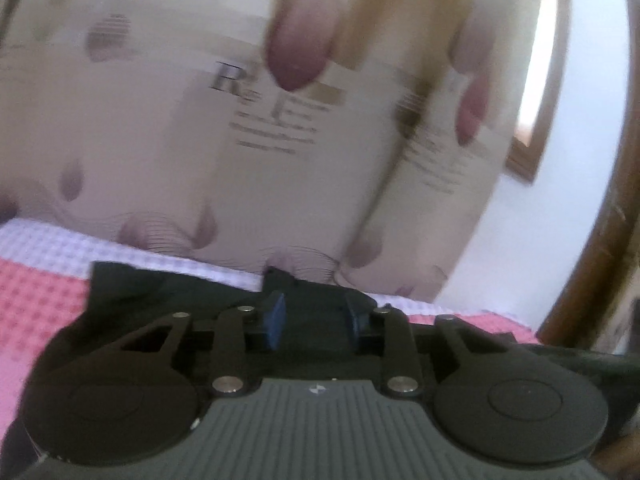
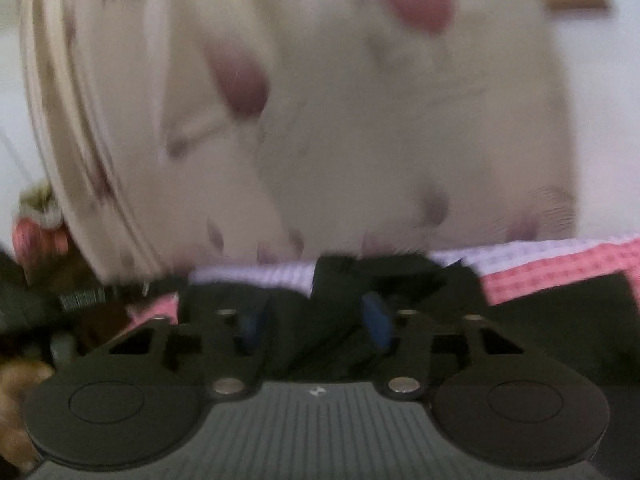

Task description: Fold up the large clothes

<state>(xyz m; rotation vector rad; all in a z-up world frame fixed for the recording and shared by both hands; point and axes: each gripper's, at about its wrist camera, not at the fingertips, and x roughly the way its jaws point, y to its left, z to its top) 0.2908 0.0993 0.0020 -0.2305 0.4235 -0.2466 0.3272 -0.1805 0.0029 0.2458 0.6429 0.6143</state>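
Note:
A black garment (image 1: 168, 296) lies on a bed with a pink and white checked sheet (image 1: 36, 300). My left gripper (image 1: 316, 320) is low over the garment's far edge, its blue pads (image 1: 277, 320) apart with dark cloth between them. In the right wrist view the black garment (image 2: 344, 280) bunches up between my right gripper's (image 2: 316, 324) blue pads (image 2: 378, 320), which stand apart. The view is blurred, so I cannot tell if either gripper pinches the cloth.
Cream pillows with a purple leaf print (image 1: 200, 120) stand along the head of the bed (image 2: 360, 120). A dark wooden frame (image 1: 600, 220) curves at the right. Clutter (image 2: 48, 300) lies off the bed's left side.

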